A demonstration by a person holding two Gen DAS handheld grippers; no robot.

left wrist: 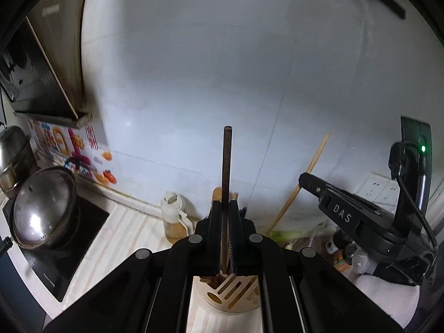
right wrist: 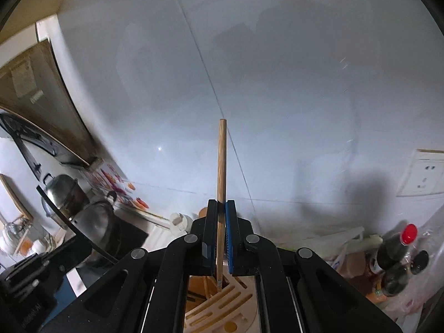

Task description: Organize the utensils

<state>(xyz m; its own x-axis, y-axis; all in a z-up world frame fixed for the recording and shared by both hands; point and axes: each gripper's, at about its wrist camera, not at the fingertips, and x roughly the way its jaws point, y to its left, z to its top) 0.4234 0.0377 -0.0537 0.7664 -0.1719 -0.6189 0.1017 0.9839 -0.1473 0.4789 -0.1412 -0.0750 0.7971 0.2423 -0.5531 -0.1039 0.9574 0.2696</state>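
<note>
Fingers of the left gripper (left wrist: pixel 225 208) clamp a dark round chopstick (left wrist: pixel 227 166); the right gripper (right wrist: pixel 221 211) pinches a light wooden chopstick (right wrist: pixel 221 166), both above the slotted beige utensil holder (left wrist: pixel 233 291)

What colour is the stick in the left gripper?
Dark brown stick, clearest in the left wrist view.

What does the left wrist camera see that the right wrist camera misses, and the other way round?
Only the left wrist view shows the dark chopstick clamped in the left gripper, and the right gripper from outside, with a white-gloved hand.

Only the right wrist view shows the red-capped sauce bottle and the light wooden chopstick gripped close up in the right gripper's jaws.

Both show the slotted wooden utensil holder, the steel pots on the stove, and the white tiled wall.
</note>
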